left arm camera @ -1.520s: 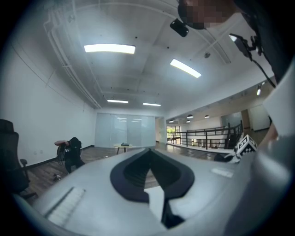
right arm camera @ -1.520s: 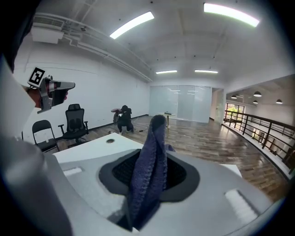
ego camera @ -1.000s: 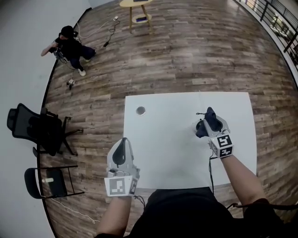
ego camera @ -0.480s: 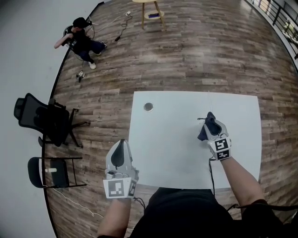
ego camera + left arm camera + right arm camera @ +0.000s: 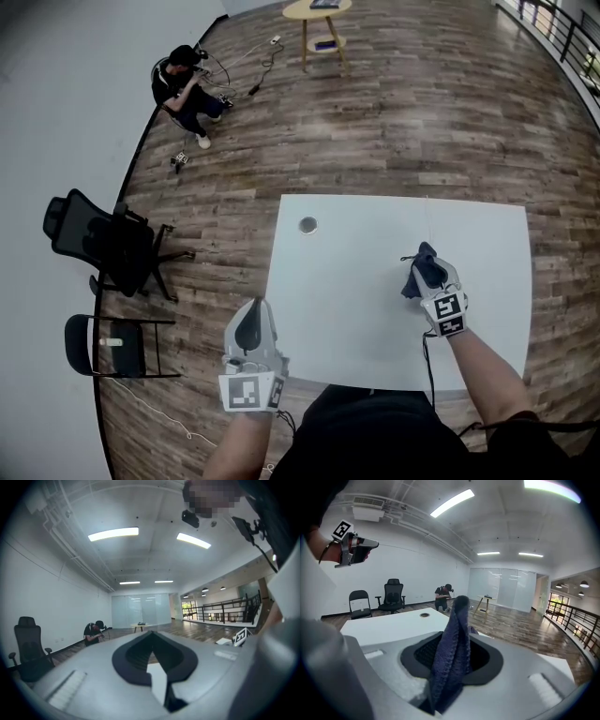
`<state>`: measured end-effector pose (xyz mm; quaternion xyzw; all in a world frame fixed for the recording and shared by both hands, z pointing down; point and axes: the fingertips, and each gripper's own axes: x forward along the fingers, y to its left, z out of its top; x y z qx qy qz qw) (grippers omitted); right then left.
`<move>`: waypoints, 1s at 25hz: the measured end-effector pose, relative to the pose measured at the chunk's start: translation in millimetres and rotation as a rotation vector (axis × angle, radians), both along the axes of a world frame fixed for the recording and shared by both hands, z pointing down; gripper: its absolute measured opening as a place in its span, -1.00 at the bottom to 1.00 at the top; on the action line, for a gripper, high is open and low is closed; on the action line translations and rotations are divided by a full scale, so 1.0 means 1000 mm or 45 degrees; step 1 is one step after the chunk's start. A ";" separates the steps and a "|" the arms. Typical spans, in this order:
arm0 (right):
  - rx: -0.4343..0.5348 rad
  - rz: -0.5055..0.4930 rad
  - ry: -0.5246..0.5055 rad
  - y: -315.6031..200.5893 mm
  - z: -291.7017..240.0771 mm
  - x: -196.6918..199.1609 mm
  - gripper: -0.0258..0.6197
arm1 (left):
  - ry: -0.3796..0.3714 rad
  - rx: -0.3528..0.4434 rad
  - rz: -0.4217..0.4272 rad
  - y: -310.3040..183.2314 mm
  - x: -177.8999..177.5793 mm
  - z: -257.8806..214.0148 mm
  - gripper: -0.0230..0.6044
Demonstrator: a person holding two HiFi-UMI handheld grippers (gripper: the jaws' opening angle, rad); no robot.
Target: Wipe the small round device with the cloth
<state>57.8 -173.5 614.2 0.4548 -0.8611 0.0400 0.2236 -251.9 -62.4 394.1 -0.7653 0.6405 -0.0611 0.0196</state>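
Right claw (image 5: 428,262) is clamping a nubby dark-blue cloth (image 5: 452,658), bunched upright; left claw (image 5: 253,307) is hanging closed, empty; small round device (image 5: 307,225) is lying well ahead.

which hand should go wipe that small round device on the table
Right: the right claw grips the cloth over the table. The left claw holds nothing, though the device lies toward its side.

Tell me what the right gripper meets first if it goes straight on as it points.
Probably the bare white table just ahead, since the right gripper, shut on the cloth, tilts downward. The small round device lies well left of that line.
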 end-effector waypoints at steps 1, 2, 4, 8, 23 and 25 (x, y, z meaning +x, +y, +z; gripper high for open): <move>0.007 -0.008 0.014 0.002 0.000 -0.001 -0.55 | -0.003 -0.001 -0.002 0.002 0.000 -0.001 -0.91; 0.016 -0.017 0.032 0.003 0.001 -0.002 -0.55 | -0.006 -0.003 -0.006 0.004 -0.001 -0.001 -0.91; 0.037 -0.033 0.063 0.004 0.002 -0.002 -0.55 | -0.013 -0.001 -0.017 0.007 -0.001 -0.003 -0.91; 0.054 -0.024 0.045 0.005 0.001 -0.004 -0.55 | -0.022 -0.001 -0.037 0.014 -0.005 -0.007 -0.91; -0.098 0.132 -0.073 0.018 0.036 0.029 -0.55 | -0.056 -0.017 -0.030 0.024 0.006 -0.011 -0.91; -0.220 0.131 -0.044 0.024 0.058 0.033 -0.55 | -0.059 -0.021 -0.019 0.023 0.008 -0.010 -0.91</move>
